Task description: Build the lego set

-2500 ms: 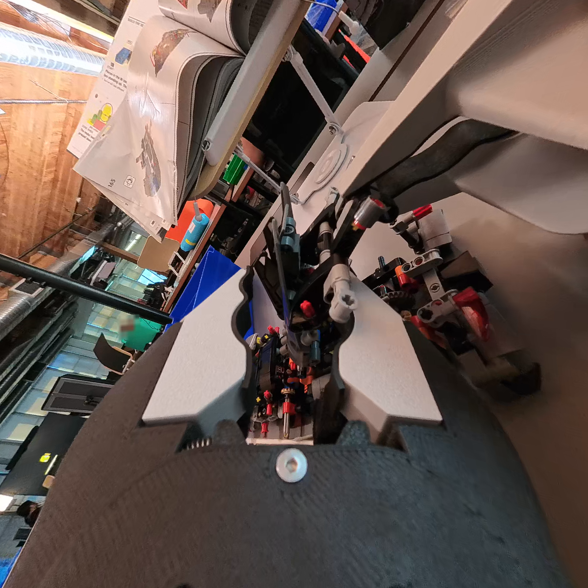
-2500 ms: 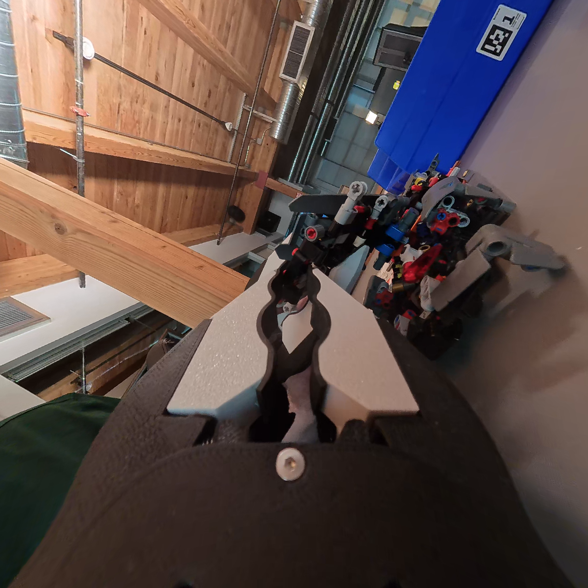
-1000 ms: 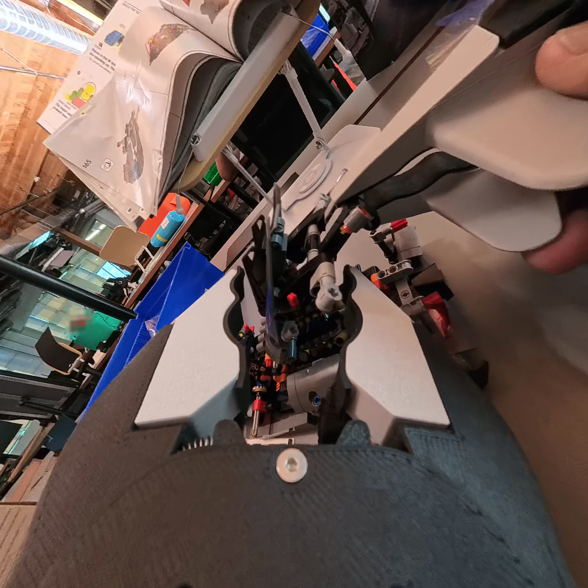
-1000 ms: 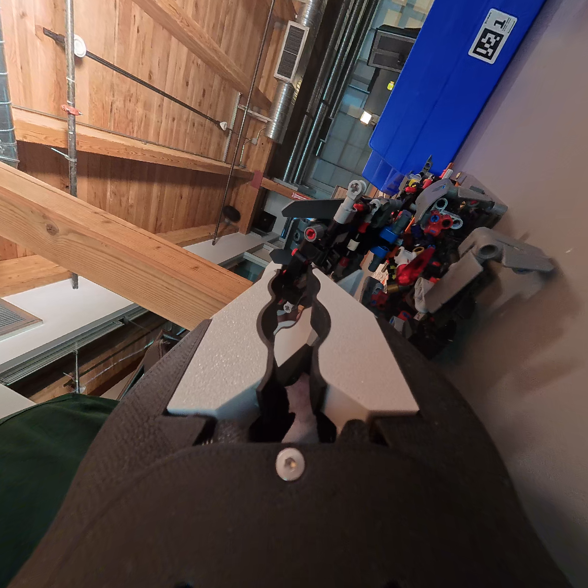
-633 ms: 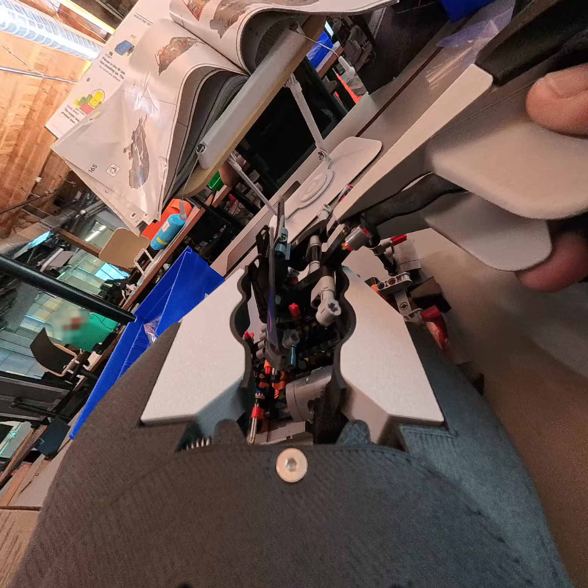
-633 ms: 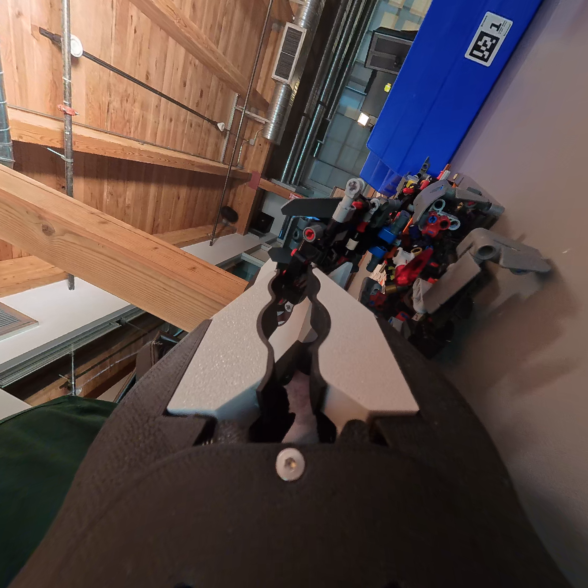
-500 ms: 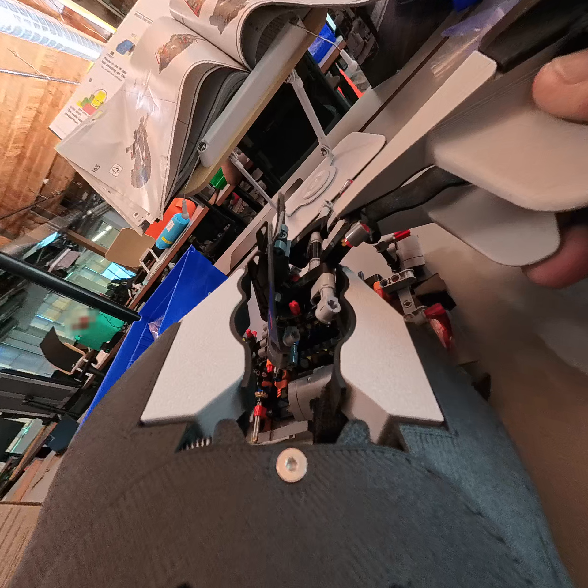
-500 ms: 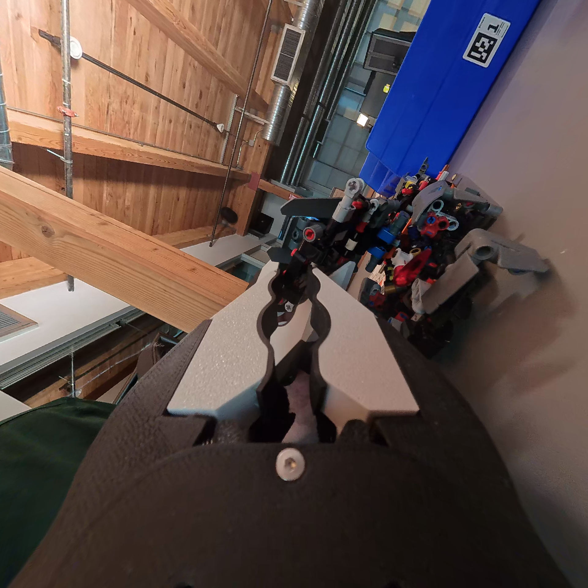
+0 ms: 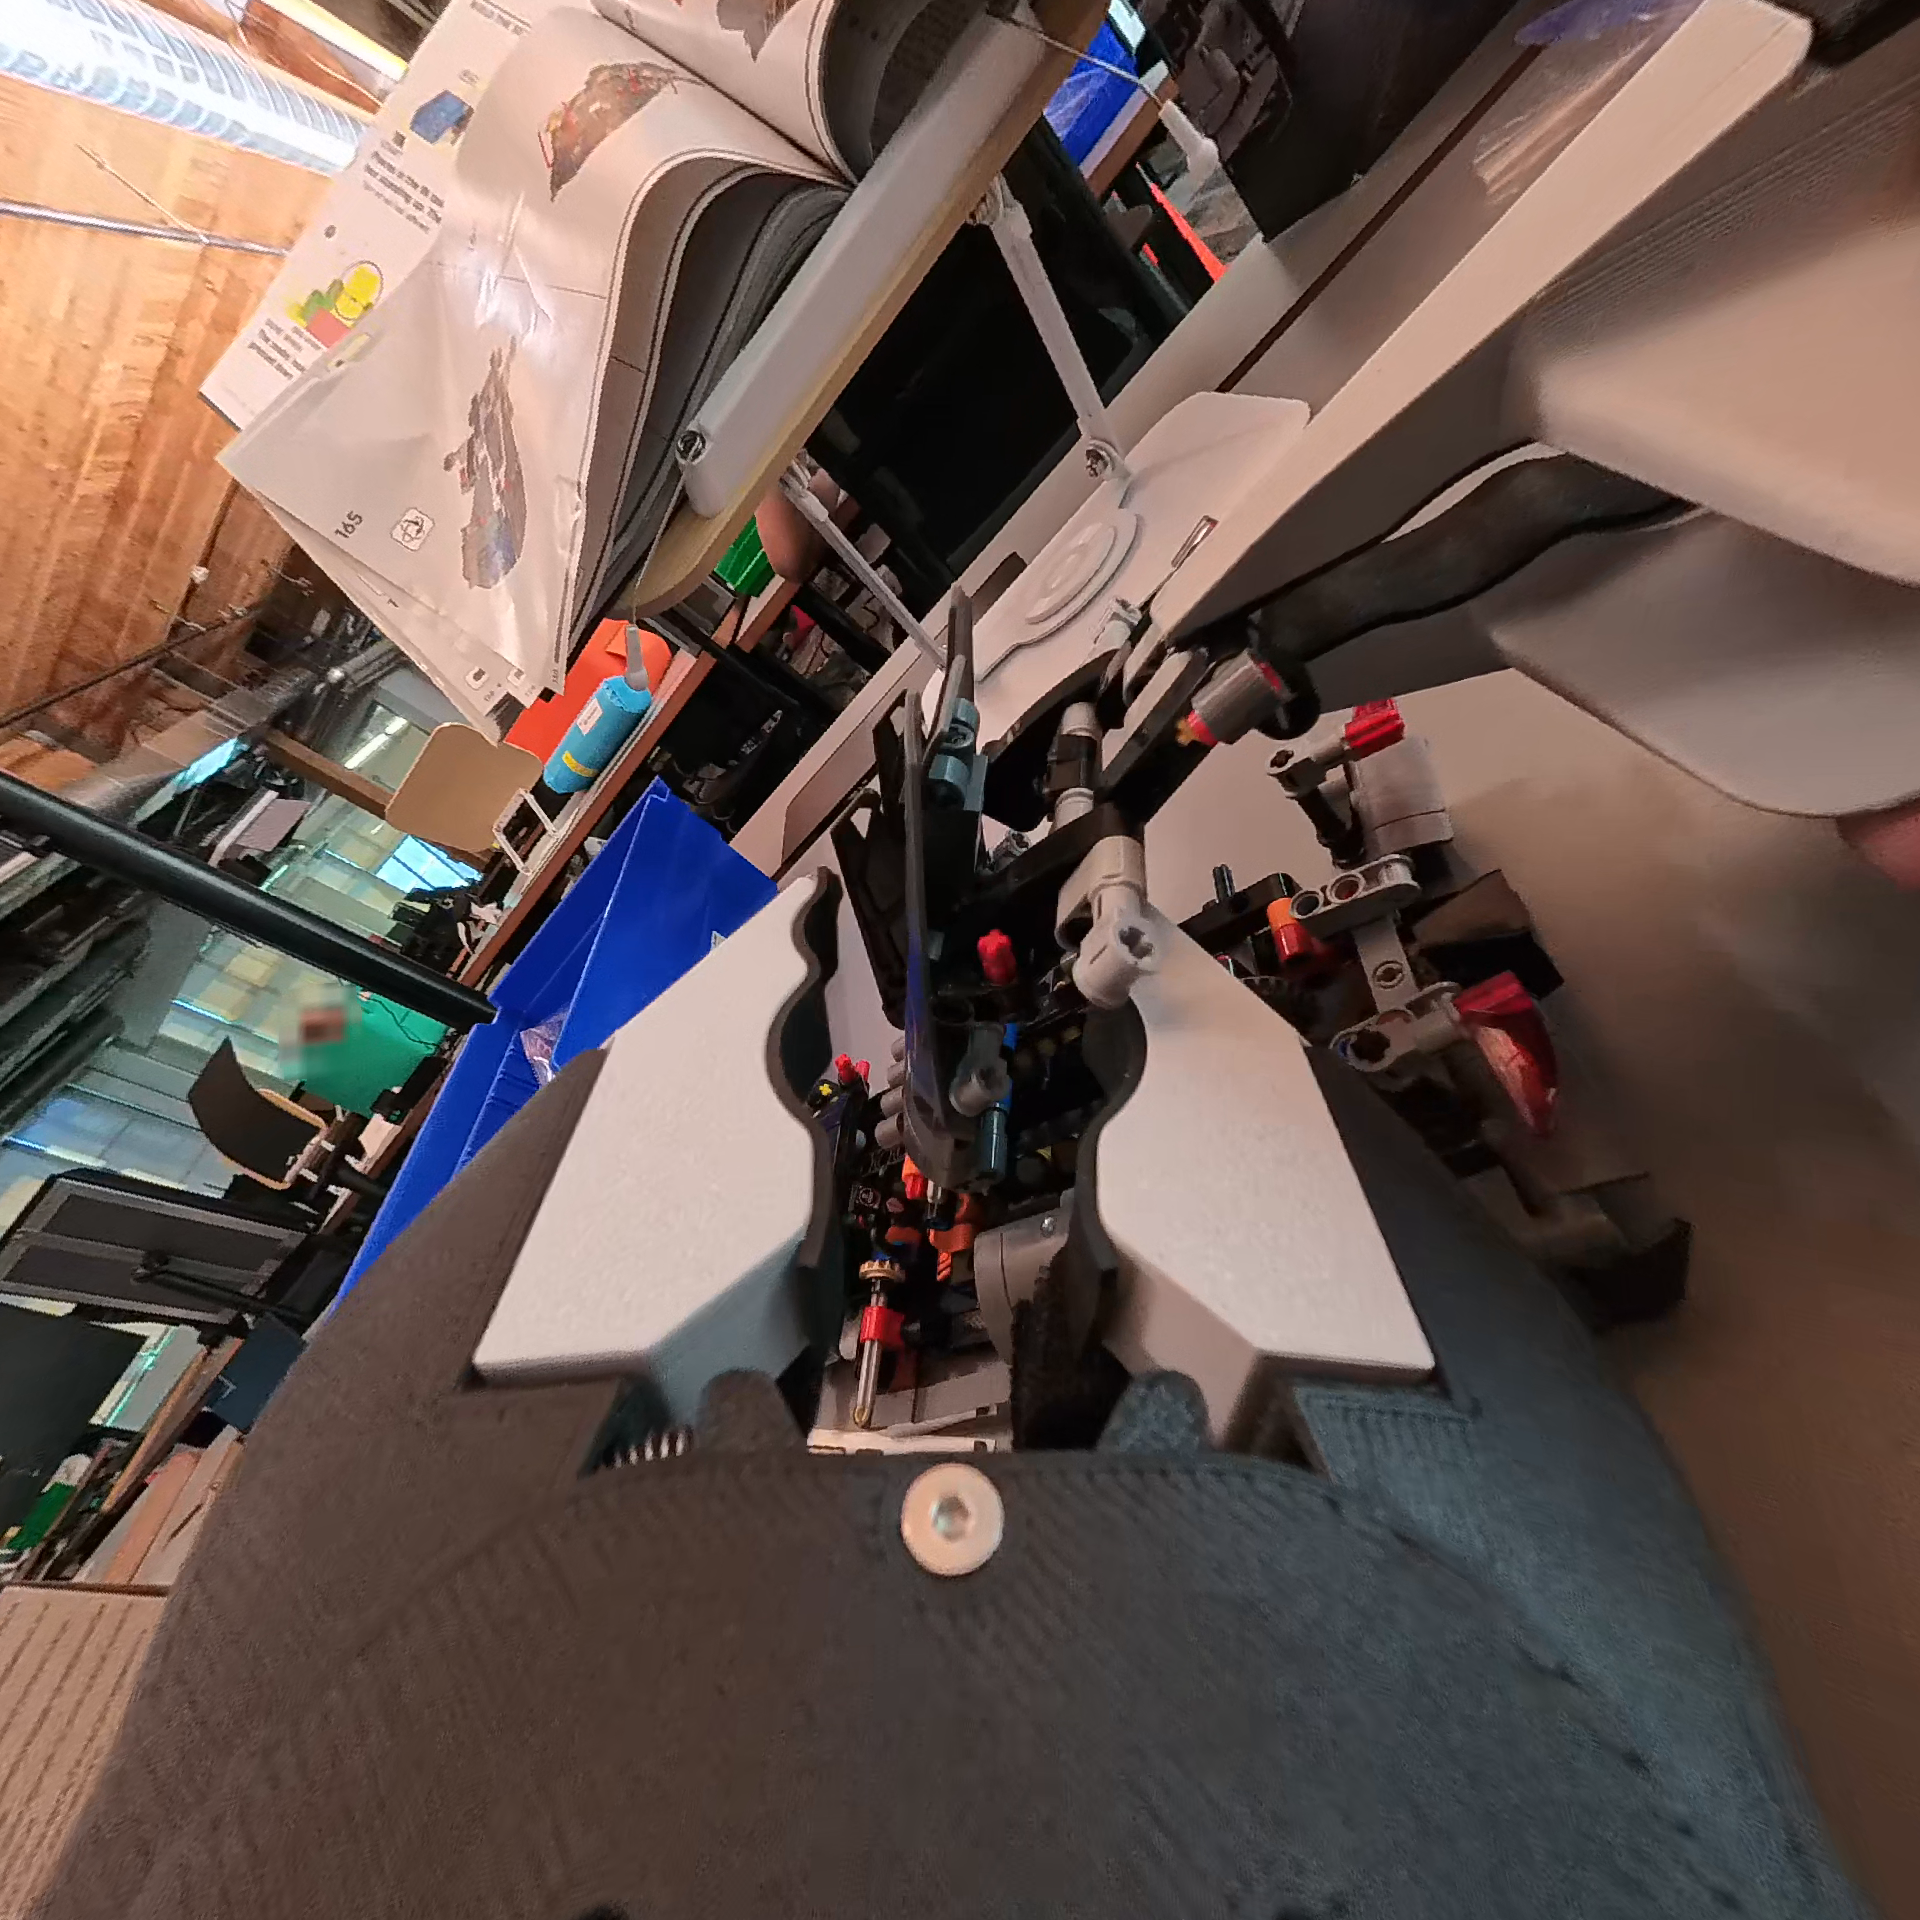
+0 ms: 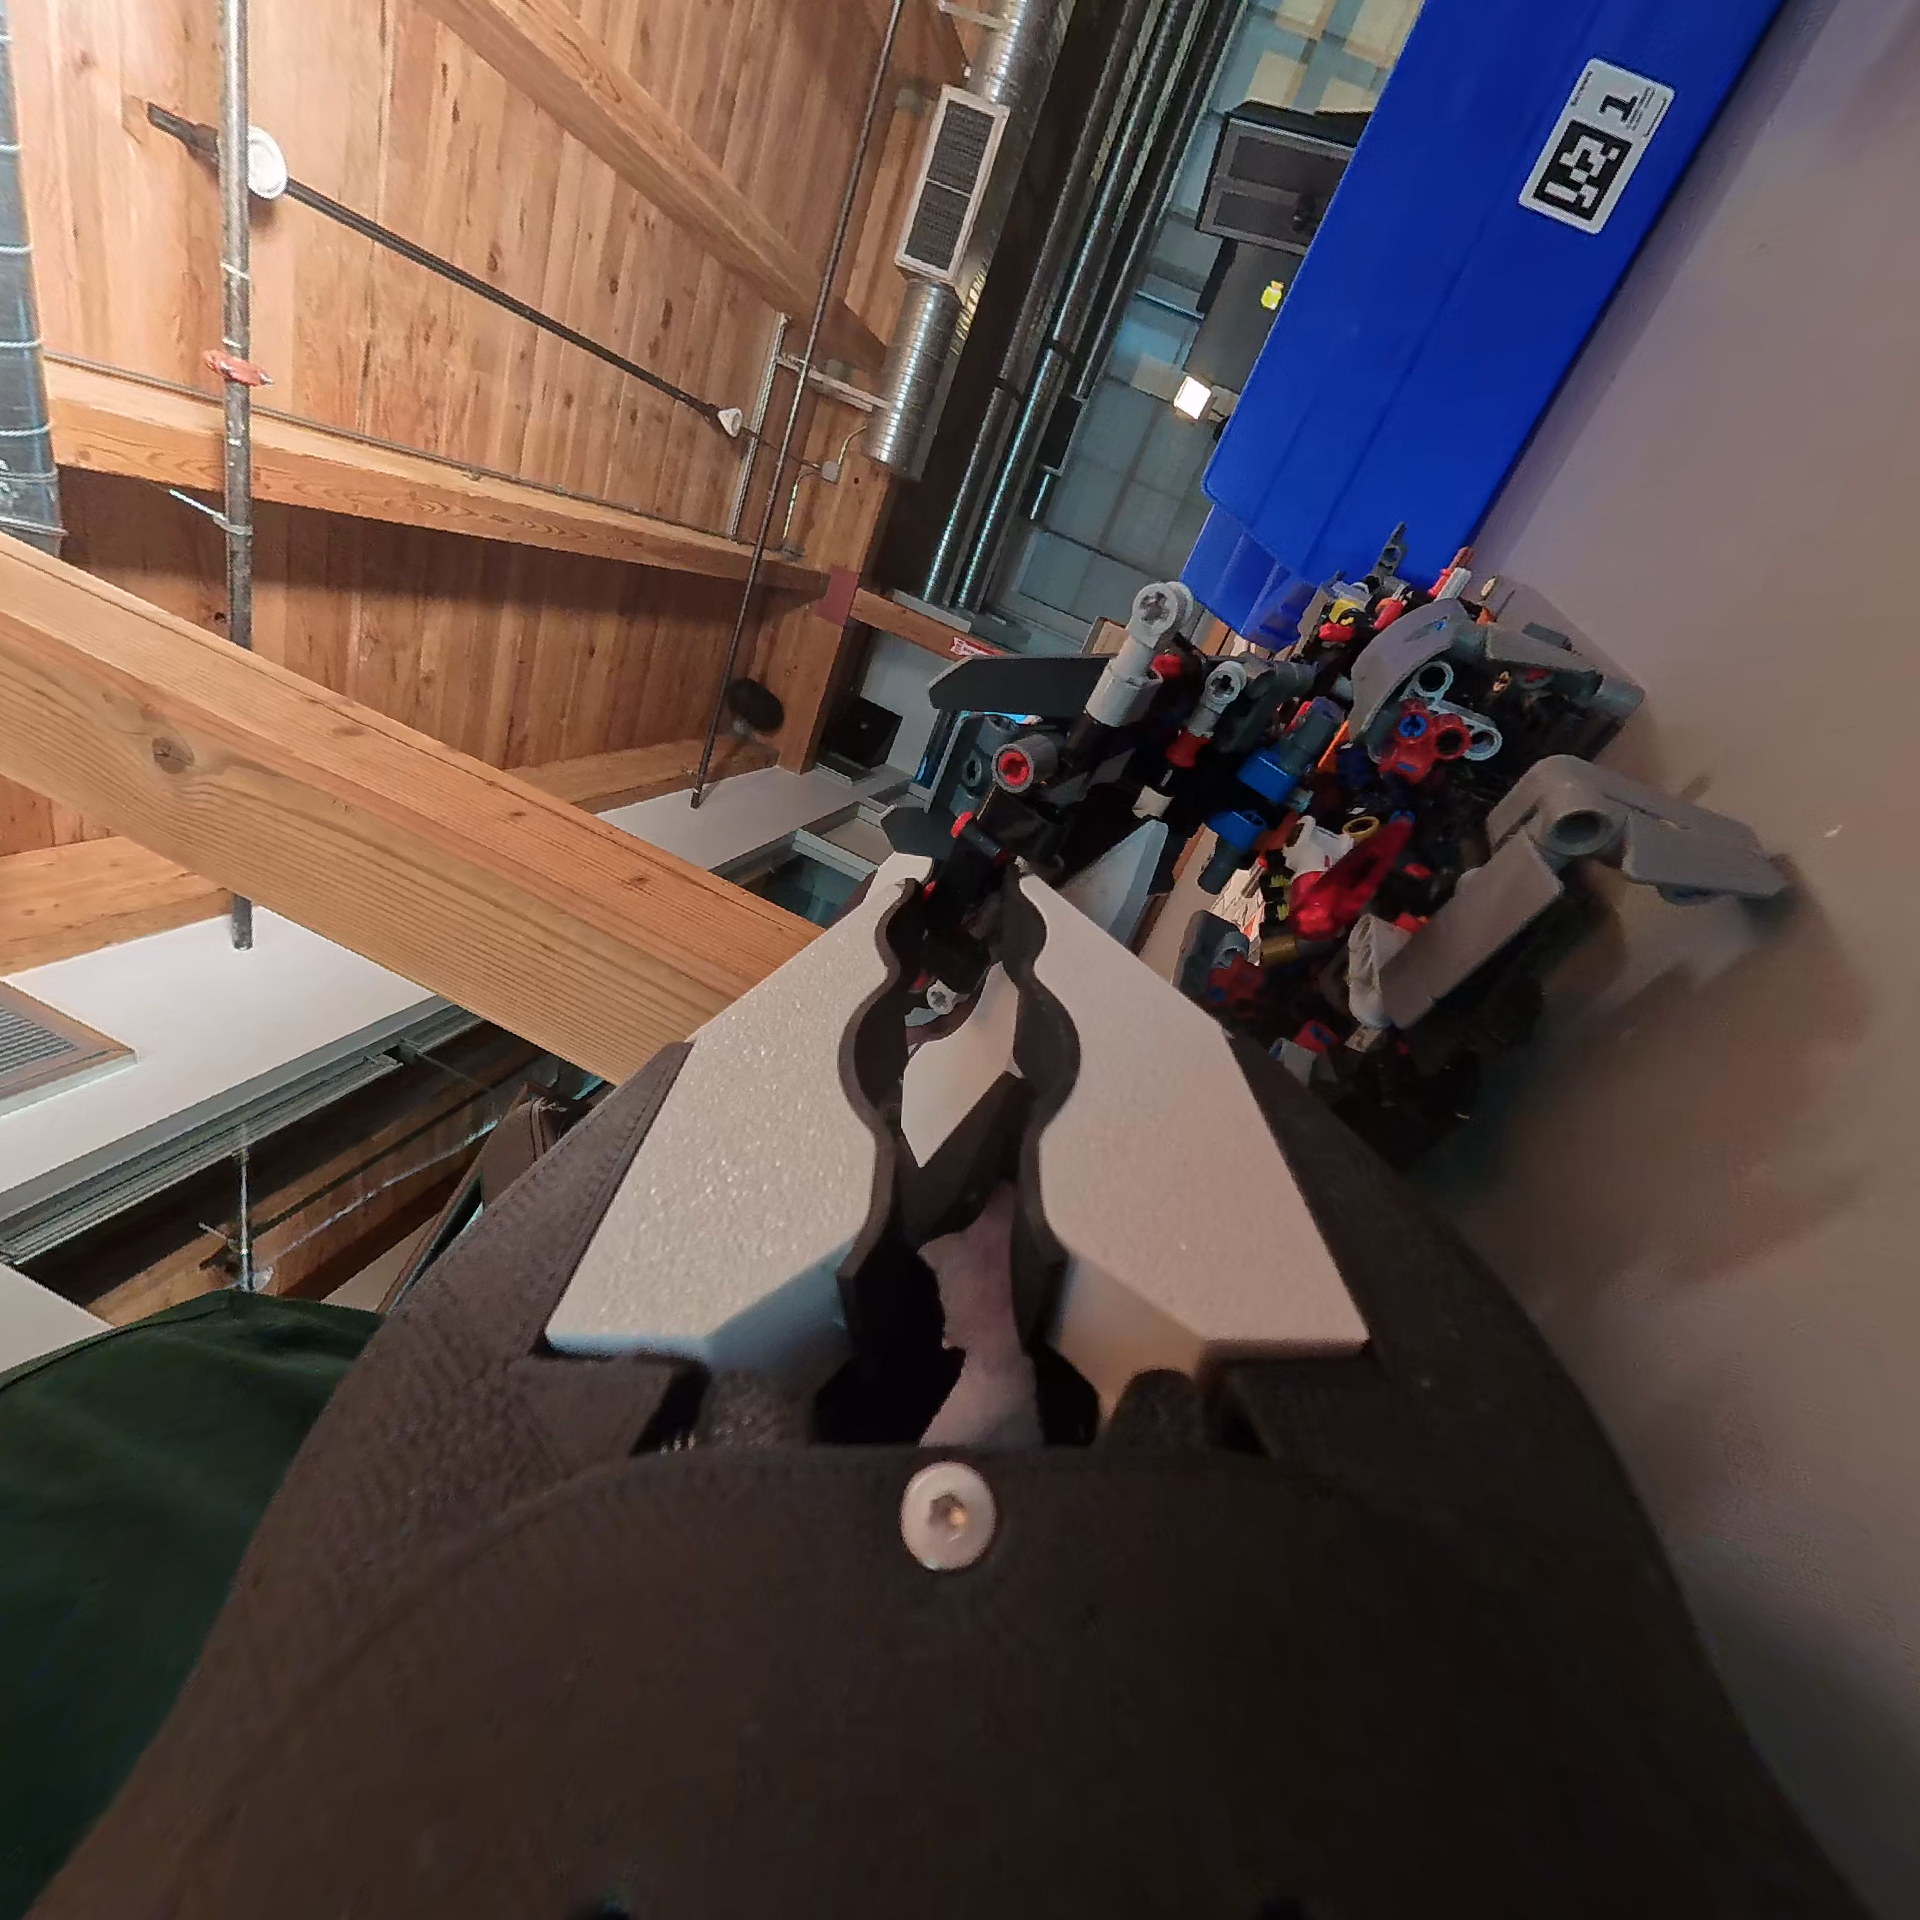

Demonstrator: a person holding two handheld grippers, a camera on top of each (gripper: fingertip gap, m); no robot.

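The lego model [image 10: 1351, 810], a dense build of black, grey, red and blue technic parts, rests on the grey table [image 10: 1766, 1039]. My left gripper [image 9: 977, 935] is shut on the model's body [image 9: 966, 1049], which fills the gap between its fingers. From the right wrist view, the left gripper's grey fingers [image 10: 1455, 935] clamp the model's lower side. My right gripper [image 10: 961, 894] is shut on a black arm piece with red pins [image 10: 997, 800] at the model's raised end. In the left wrist view the right gripper [image 9: 1174, 686] reaches in from the upper right.
An open instruction booklet [image 9: 582, 312] sits on a white stand [image 9: 1143, 488] behind the model. Blue bins [image 10: 1455, 312] stand on the table beyond it, also in the left wrist view [image 9: 623, 935]. A green sleeve [image 10: 125, 1558] is at lower left. The tips of one gripper are about 6 centimetres away from the tips of the other.
The left wrist view wobbled slightly and came back. The hand on the right gripper has slid mostly out of view. Both grips on the model have held.
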